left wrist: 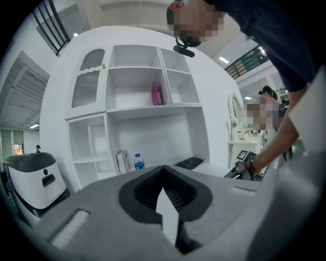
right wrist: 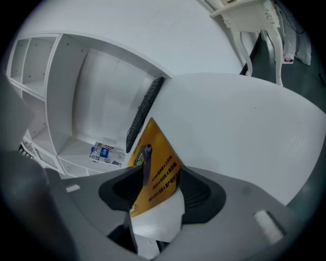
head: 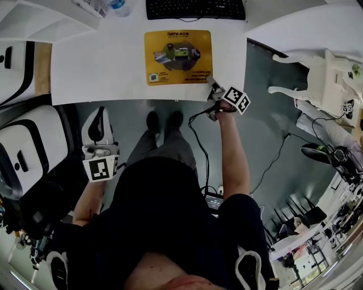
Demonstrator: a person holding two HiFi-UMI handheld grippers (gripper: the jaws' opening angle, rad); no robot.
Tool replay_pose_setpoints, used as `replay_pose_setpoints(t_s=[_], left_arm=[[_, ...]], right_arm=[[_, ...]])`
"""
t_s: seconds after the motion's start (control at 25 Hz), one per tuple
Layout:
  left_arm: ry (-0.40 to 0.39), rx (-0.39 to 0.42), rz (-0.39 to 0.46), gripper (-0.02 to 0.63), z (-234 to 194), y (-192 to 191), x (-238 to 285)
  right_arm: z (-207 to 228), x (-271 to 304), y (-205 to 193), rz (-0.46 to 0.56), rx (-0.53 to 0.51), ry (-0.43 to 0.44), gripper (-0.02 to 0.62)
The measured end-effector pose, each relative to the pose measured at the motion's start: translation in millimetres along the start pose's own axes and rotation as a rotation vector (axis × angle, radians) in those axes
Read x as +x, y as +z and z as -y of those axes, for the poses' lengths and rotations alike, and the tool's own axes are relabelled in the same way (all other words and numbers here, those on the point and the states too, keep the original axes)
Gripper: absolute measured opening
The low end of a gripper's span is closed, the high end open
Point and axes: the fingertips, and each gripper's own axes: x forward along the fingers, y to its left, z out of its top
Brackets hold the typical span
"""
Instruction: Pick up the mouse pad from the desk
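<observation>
On the white desk (head: 91, 68) the yellow rectangular mouse pad with a printed picture (head: 178, 58) lies flat, just in front of the black keyboard (head: 195, 8), not yet lifted. The right gripper (head: 210, 84) is reached out to the pad's near right corner. In the right gripper view that corner sits in the gap between the jaws, which stand apart, and I see no pinch on it, so no grip as far as I can tell. The left gripper (head: 98, 116) hangs low at the person's left side, off the desk and well apart from the pad, its jaws together at the tips with nothing between them. Progress: approach done, corner lined up. Left to do: close on the corner and raise the pad clear of the desk. Thin and flat, so it may slip out.
</observation>
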Motion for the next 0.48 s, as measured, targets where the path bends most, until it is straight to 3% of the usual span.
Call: replay_pose_setpoints(t_s=[0.2,0.48], left_arm=[[-0.006,0.004,0.002,0.003,5,3,2],[0.029,-0.004,-0.005,0.003,-12,0,-5]], right_arm=[[-19,20,3,-0.031,-0.093,-0.011,0.224],[-4,6,-5,-0.061,-0.199,-0.152,0.195]])
